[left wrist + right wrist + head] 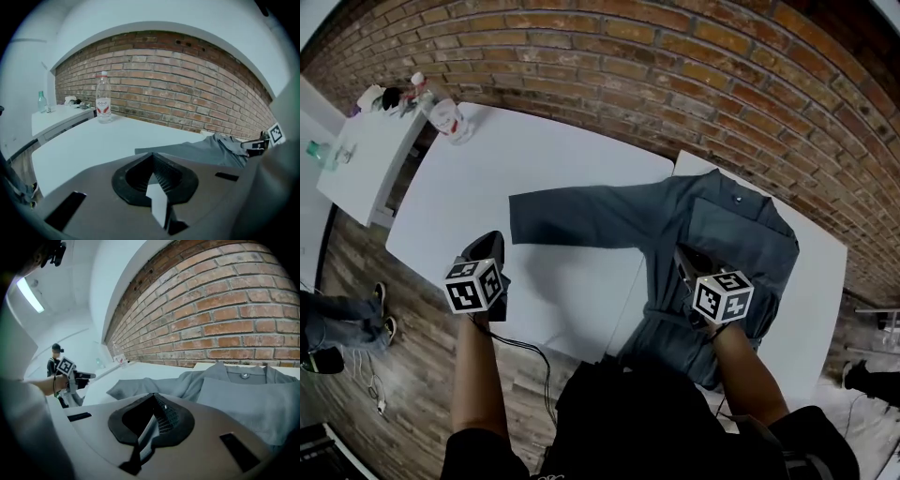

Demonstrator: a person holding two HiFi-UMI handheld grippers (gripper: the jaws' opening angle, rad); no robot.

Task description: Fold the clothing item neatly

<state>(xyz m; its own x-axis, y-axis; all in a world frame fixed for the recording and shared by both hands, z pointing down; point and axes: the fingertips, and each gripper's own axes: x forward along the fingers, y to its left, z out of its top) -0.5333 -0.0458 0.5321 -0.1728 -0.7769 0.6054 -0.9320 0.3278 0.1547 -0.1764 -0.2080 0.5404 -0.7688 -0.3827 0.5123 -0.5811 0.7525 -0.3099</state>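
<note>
A grey shirt [727,225] lies flat across two white tables [572,291], collar toward the brick wall. Its one long sleeve [572,217] stretches out to the left. My right gripper [680,255] rests on the shirt's front near the tables' seam. In the right gripper view the right gripper [152,400] is shut, with a thin strip of the grey shirt [243,399] between its jaws. My left gripper [490,241] hovers shut and empty over bare table, left of the cuff. From the left gripper [152,159] the shirt [201,152] lies ahead to the right.
A water bottle [445,117] [103,103] stands at the far left corner of the table. A smaller white side table [356,159] with small items lies beyond it. A black cable [534,352] hangs off the near edge. A person's legs [337,323] show at the left.
</note>
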